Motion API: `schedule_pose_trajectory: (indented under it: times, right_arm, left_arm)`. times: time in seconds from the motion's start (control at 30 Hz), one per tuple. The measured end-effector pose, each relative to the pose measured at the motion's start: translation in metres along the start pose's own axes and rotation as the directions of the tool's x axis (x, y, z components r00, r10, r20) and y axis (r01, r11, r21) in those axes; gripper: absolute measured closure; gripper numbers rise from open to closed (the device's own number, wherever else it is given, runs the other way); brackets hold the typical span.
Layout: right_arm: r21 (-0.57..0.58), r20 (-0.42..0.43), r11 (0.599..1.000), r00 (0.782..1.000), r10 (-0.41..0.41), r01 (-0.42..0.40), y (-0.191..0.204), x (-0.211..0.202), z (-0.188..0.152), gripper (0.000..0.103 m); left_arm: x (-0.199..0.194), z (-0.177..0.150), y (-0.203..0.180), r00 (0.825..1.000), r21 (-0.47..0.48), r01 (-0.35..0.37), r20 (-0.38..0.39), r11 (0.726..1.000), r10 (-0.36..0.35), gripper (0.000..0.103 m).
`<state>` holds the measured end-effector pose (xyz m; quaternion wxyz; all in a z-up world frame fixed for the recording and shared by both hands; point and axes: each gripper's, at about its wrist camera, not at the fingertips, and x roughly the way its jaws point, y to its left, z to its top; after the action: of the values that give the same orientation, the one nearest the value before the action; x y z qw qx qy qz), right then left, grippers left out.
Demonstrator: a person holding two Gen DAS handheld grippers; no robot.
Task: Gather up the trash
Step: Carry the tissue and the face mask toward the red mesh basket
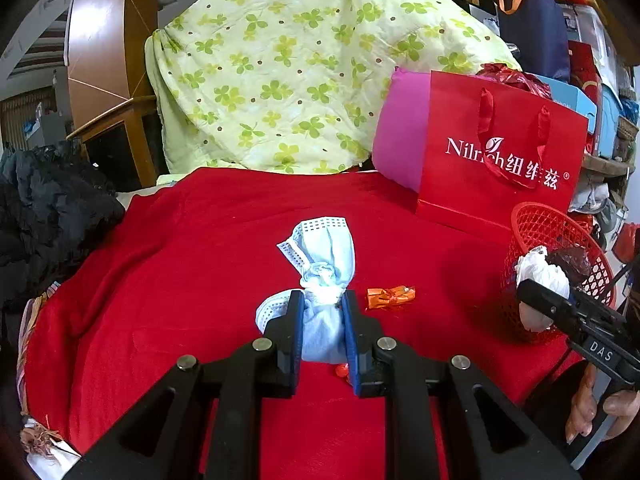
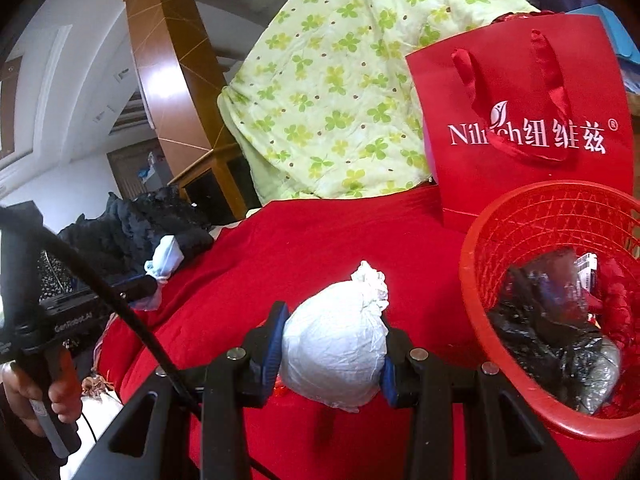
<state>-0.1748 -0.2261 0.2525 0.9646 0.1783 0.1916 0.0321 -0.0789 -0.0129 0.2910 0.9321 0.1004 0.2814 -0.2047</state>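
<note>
Left wrist view: the left tongs (image 1: pixel 320 312) were clamped on a knotted blue face mask (image 1: pixel 322 280), its long axis pointing away, above the red cloth (image 1: pixel 200 260). The right tongs (image 2: pixel 334 344) were clamped on a white paper wad (image 2: pixel 336 344), just beside the red basket (image 2: pixel 476 280).

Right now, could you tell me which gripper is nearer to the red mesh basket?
Right. The right gripper, clamping a white paper wad, sits just beside the red mesh basket; the left gripper, holding a blue mask, is farther away.
</note>
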Motion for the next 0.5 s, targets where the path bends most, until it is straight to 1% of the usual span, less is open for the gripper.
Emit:
schedule_pose_trajectory:
  times: [0.17, 0.5]
  right_arm:
    - [-0.018, 0.001, 1.000, 1.000, -0.006, 0.006, 0.000, -0.003, -0.001, 0.061]
    - [-0.007, 0.024, 1.000, 0.999, 0.023, -0.023, -0.006, -0.012, 0.000, 0.061]
  left_arm:
    - [0.003, -0.001, -0.005, 1.000, -0.004, -0.011, -0.010, 1.000, 0.011, 0.083]
    - [0.013, -0.001, -0.020, 0.999, 0.016, -0.017, -0.034, 1.000, 0.017, 0.083]
